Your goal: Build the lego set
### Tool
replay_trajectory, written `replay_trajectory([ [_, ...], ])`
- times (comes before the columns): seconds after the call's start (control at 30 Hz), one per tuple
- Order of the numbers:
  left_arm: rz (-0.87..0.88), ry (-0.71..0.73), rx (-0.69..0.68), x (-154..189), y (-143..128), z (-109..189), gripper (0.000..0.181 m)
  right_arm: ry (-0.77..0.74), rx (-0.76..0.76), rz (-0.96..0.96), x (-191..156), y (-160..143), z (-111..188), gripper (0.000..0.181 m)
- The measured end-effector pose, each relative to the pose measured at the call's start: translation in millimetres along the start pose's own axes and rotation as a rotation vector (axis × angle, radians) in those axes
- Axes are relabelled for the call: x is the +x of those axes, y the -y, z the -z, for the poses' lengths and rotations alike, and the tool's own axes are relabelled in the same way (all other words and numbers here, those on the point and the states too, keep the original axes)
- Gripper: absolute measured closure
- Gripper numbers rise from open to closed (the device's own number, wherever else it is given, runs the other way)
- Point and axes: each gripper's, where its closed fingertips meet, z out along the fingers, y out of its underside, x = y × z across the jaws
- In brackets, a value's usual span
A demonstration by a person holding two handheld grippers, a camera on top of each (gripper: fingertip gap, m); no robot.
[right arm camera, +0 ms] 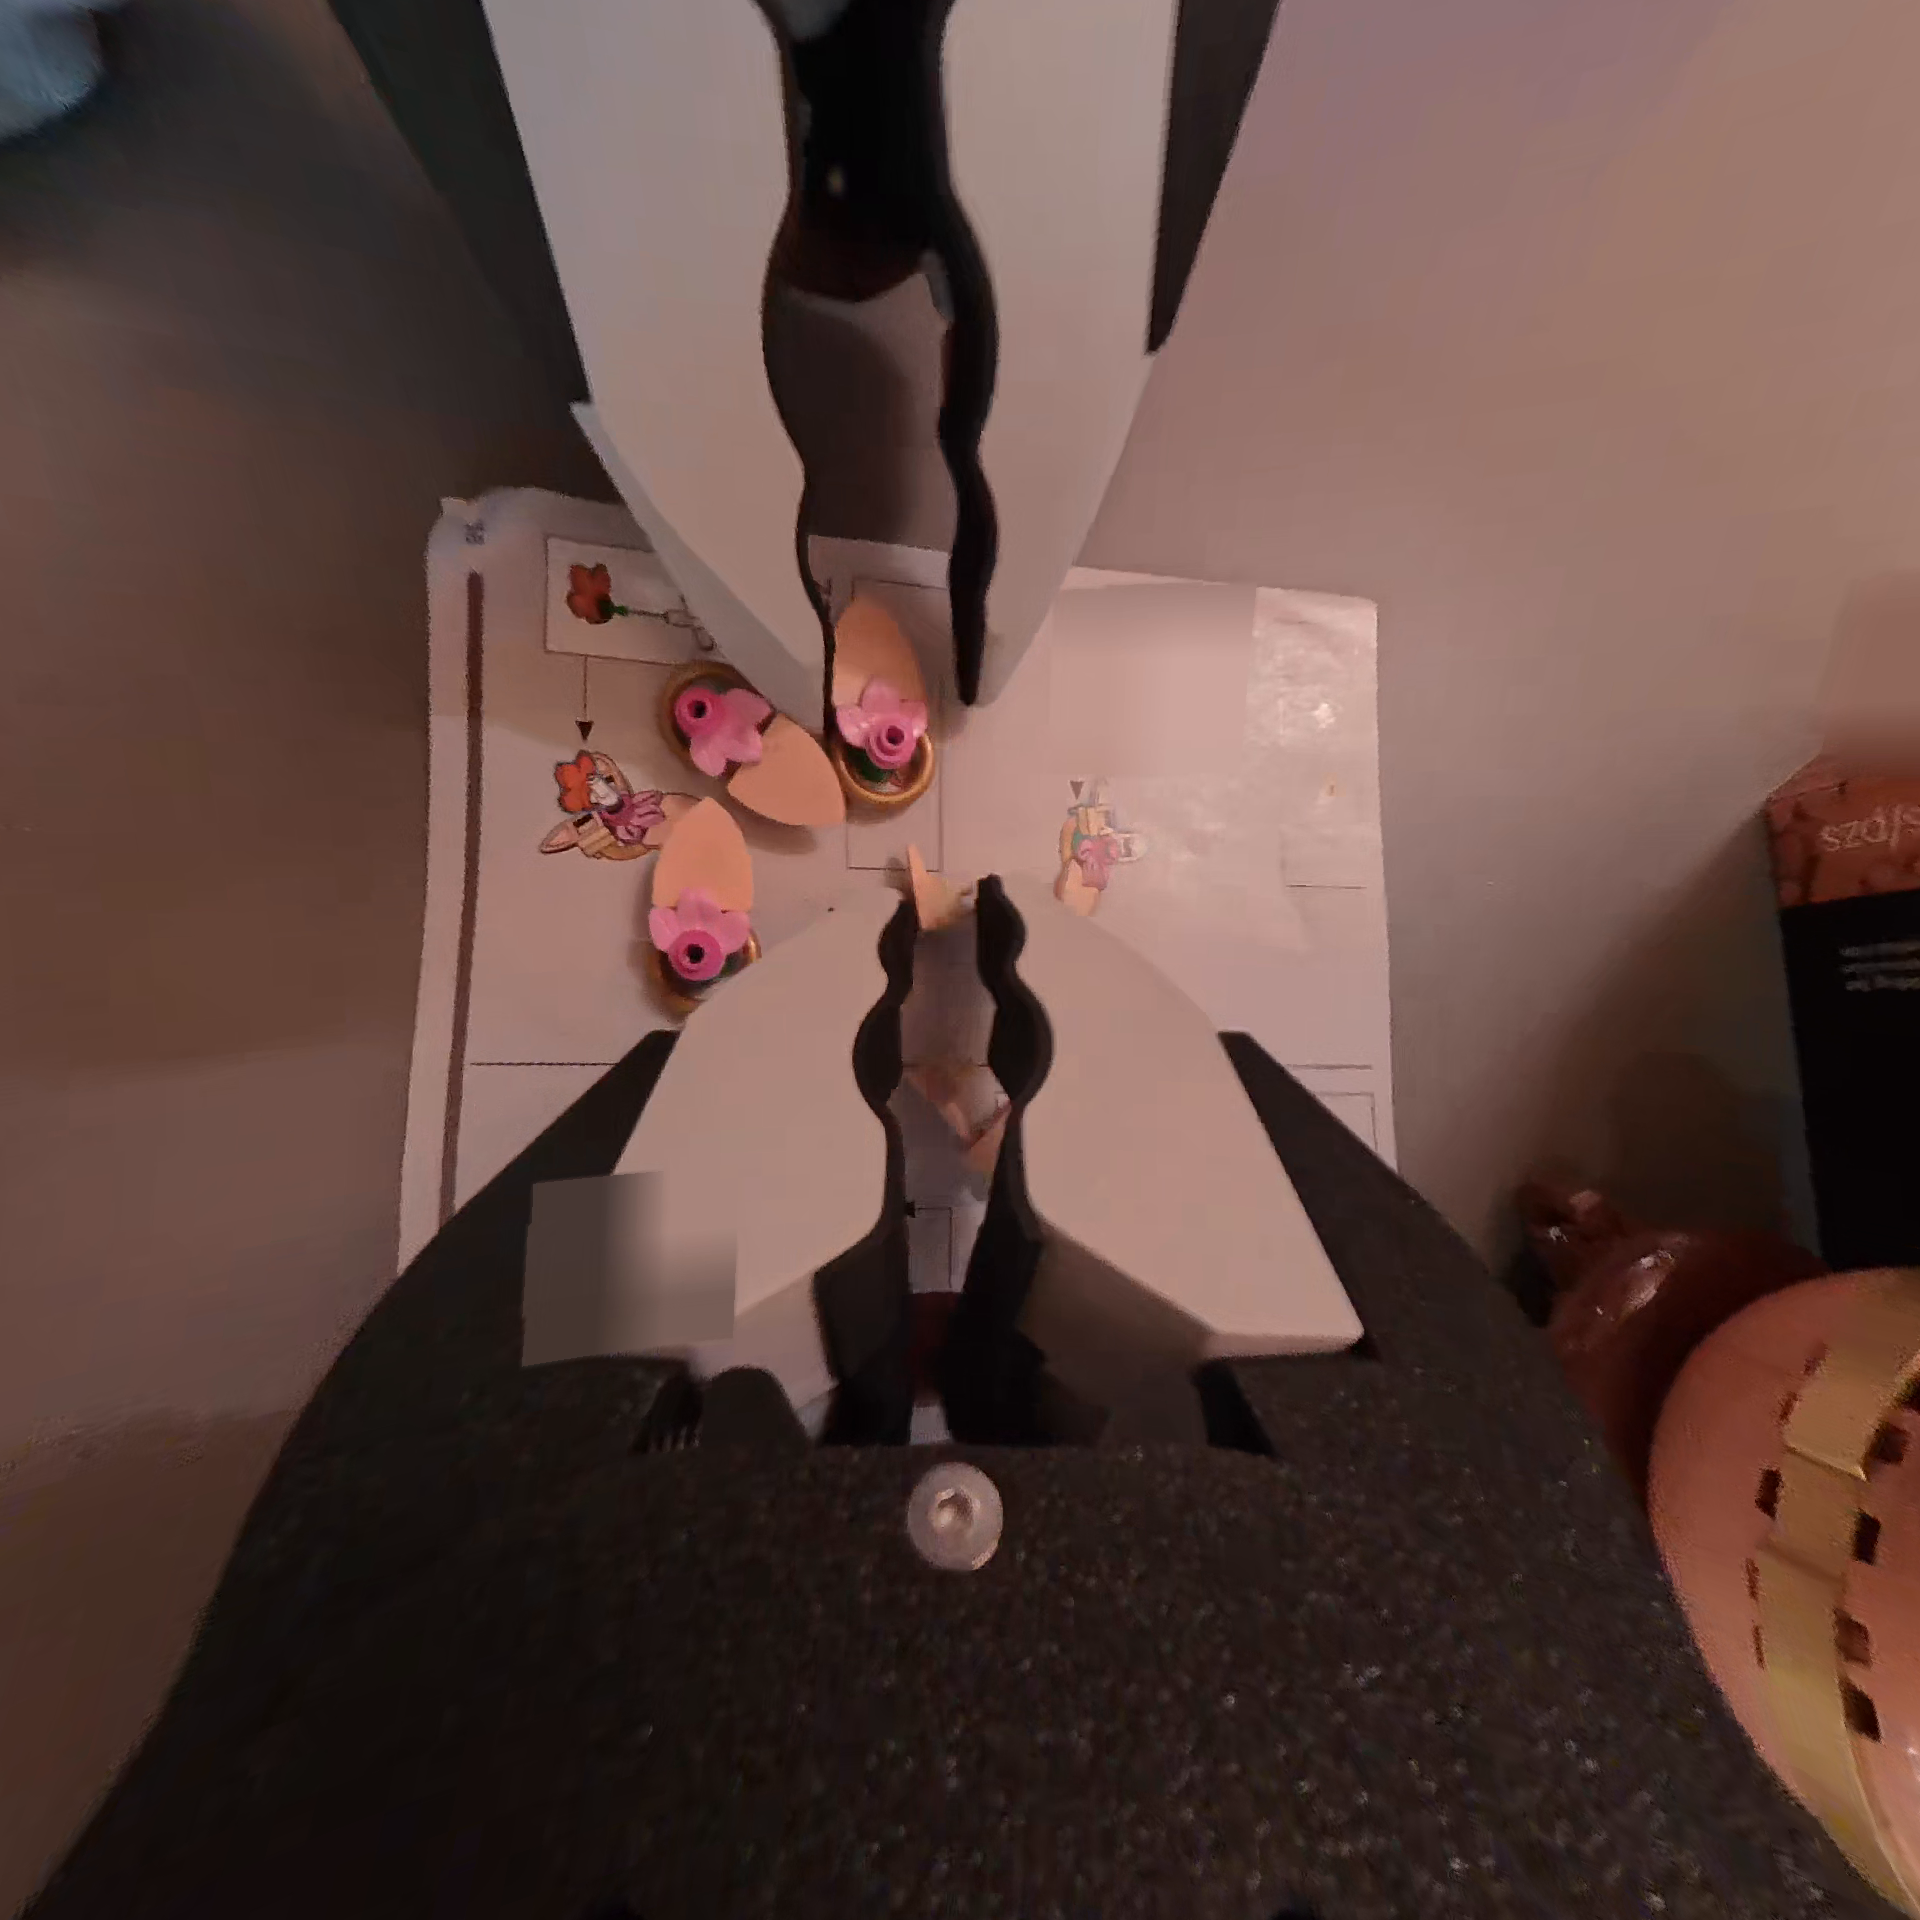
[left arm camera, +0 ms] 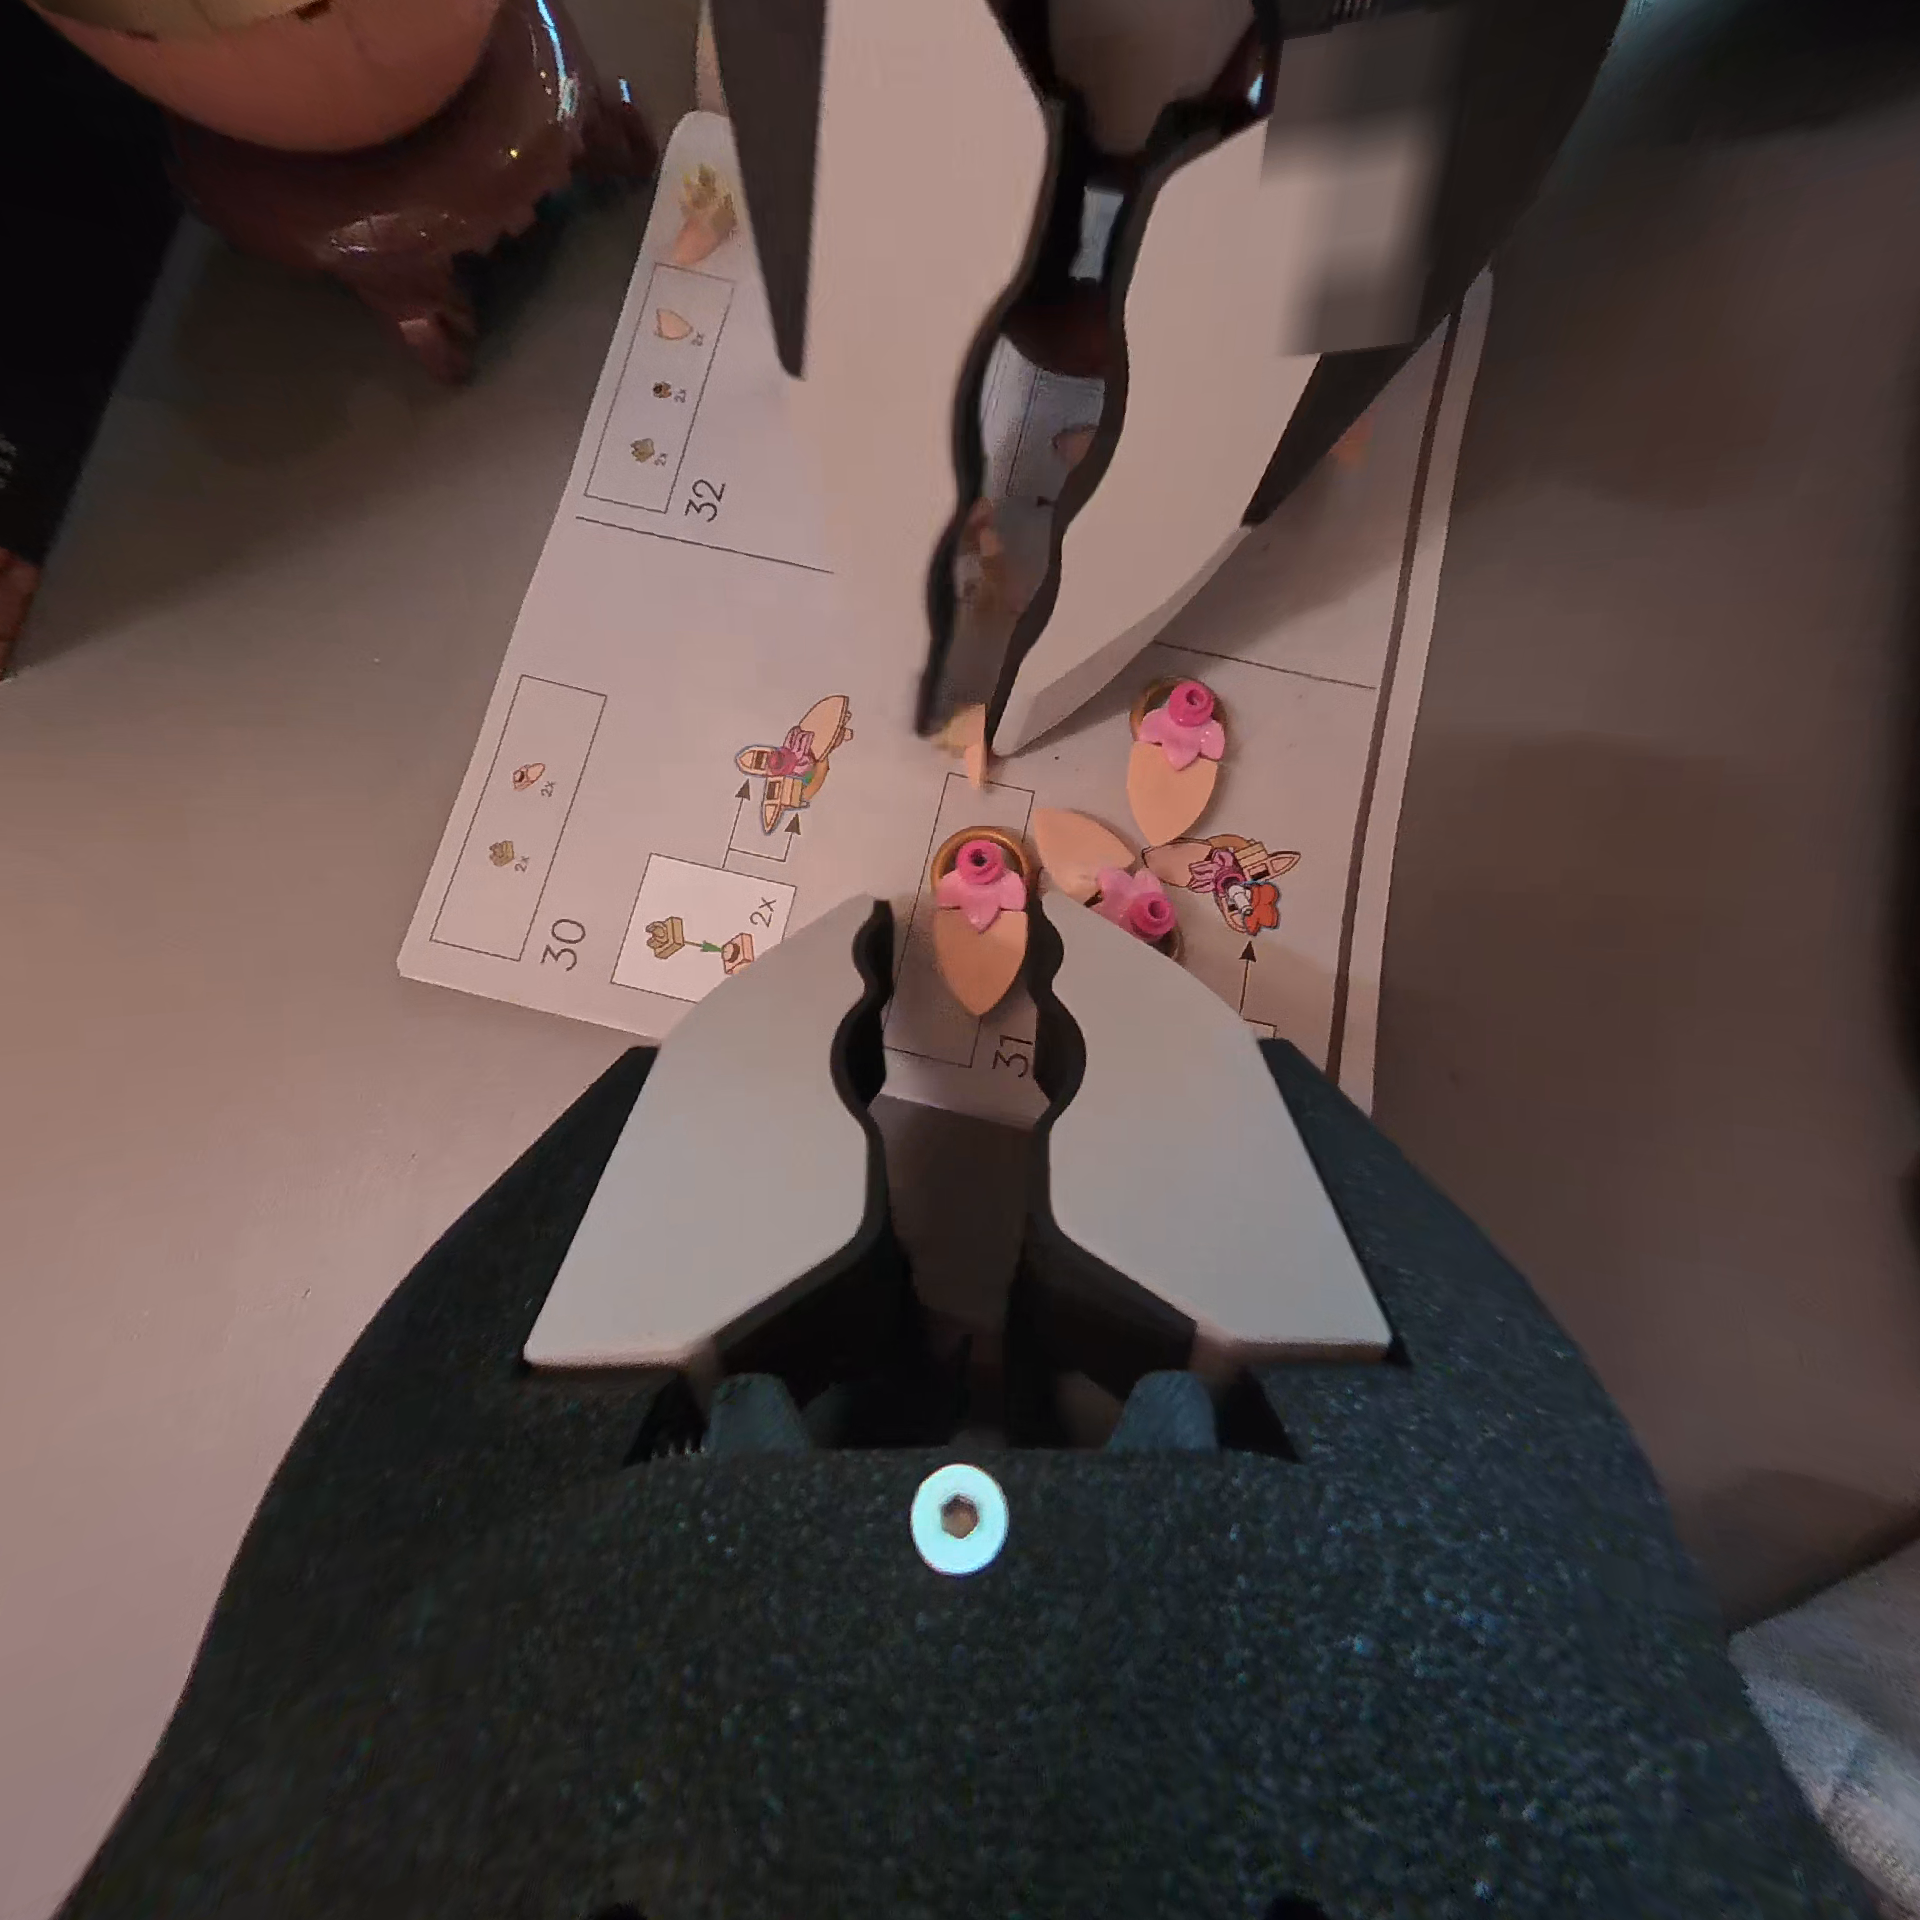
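Under both of my tools lies the grey table point(left arm camera: 208, 1091), and flat on it the white instruction sheet point(left arm camera: 665, 644), which I take as my landmark for everything else. Off the sheet's far left corner, as my left camera sees it, stands a glossy brown and peach model point(left arm camera: 395, 135) on little feet; my right camera shows the same model point(right arm camera: 1756, 1507) beside the sheet's near right edge, with a dark box point(right arm camera: 1849, 997) just behind it. My left gripper point(left arm camera: 961, 925) hangs over the sheet's near edge, its fingers spread apart with nothing between them, the gap framing one of the petal pieces. My right gripper point(right arm camera: 940, 899) reaches in over the sheet's middle from the opposite side, its tips pressed onto a tiny tan piece point(right arm camera: 930, 894), which sticks out past the tips just above the paper; in the left camera that same gripper point(left arm camera: 956, 727) comes down from the top with the tan piece point(left arm camera: 971, 743) at its point. Three petal pieces rest on the sheet, each a peach leaf shape with a pink flower on a gold ring: one point(left arm camera: 979, 925) closest to my left gripper, a second point(left arm camera: 1101, 873) just beside it and tilted, a third point(left arm camera: 1179, 764) toward the sheet's right margin. They sit close together, near the tan piece but apart from it.
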Motion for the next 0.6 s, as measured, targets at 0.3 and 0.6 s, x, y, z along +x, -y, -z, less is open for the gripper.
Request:
replay_trajectory([
  [0.3, 0.282, 0.036, 0.508, -23.7, 72.7, 48.9, 0.162, -0.315, 0.245, 0.346, 27.6, 42.0, 47.0, 0.172],
  [0.6, 0.460, -0.285, 0.739, -3.7, 109.2, 66.0, 0.160, -0.568, 0.321, 0.779, 25.4, 75.6, 95.9, 0.174],
])
